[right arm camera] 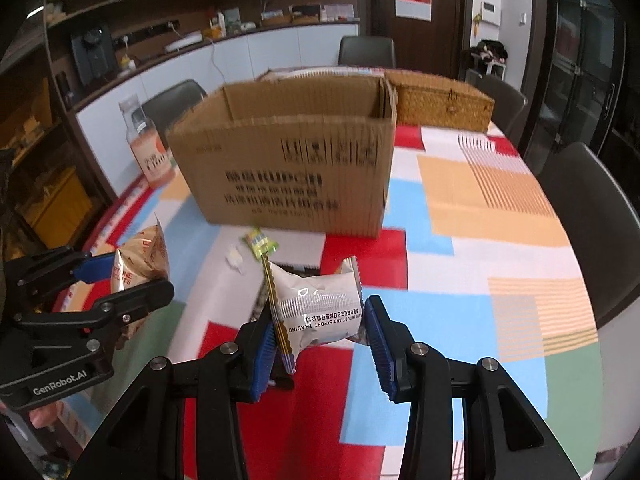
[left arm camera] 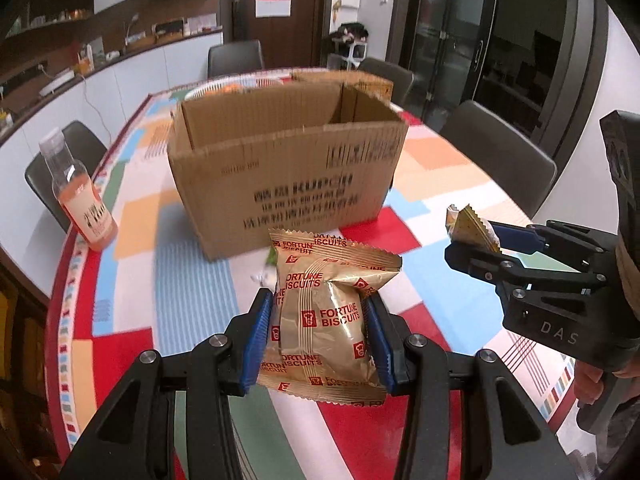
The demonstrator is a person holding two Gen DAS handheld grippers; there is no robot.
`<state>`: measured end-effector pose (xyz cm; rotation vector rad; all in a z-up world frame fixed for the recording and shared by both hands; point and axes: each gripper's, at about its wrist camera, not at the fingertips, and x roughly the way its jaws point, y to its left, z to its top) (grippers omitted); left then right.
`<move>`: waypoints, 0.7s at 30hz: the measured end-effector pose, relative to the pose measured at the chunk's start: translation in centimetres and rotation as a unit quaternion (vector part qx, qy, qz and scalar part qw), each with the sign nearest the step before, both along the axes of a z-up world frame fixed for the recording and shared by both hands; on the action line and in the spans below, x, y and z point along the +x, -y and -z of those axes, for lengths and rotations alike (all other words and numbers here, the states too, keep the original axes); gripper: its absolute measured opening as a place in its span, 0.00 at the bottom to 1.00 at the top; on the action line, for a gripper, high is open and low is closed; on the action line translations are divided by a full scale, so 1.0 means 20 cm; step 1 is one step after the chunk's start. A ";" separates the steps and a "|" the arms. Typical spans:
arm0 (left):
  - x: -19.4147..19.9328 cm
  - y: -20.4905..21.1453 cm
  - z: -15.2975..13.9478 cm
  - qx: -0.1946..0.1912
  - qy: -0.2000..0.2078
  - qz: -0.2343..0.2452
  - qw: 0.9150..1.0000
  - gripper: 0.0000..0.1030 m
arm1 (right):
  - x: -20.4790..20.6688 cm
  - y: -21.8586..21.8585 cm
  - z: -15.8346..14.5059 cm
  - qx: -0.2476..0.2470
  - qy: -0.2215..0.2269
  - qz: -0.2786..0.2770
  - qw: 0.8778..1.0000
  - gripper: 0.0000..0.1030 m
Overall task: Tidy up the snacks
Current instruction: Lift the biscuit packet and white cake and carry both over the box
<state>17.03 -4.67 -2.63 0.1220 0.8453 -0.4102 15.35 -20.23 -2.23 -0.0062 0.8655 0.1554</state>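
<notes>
Gold biscuit packet (left arm camera: 320, 320) sitting lower centre, left hand-held gripper (left arm camera: 320, 334) clamping it above the counter (left arm camera: 180, 280), cardboard box (left arm camera: 286, 160) behind. Right view: right hand-held gripper (right arm camera: 320, 340) pinching white packet (right arm camera: 316, 308) at centre, box beyond.

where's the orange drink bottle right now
The orange drink bottle stands upright near the table's left edge, left of the open cardboard box; the right wrist view shows it there too.

The gold packet (left arm camera: 324, 316) reads "FORTUNE BISCUITS"; the white packet (right arm camera: 320, 308) "IMPORT AND EXPORT TRADING"; the right gripper (left arm camera: 474, 250) "DAS"; the left gripper (right arm camera: 132, 276) "GenRobot.AI".
</notes>
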 end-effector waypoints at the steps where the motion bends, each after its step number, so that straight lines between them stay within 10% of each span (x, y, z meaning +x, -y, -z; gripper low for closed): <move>1: 0.00 0.00 -0.02 -0.001 0.005 0.000 1.000 0.44 | 0.00 0.00 -0.02 0.002 0.005 -0.001 1.000 0.42; 21: 0.18 -0.04 -0.46 -0.021 0.112 -0.012 0.993 0.44 | 0.19 -0.06 -0.42 0.025 0.111 -0.017 0.993 0.42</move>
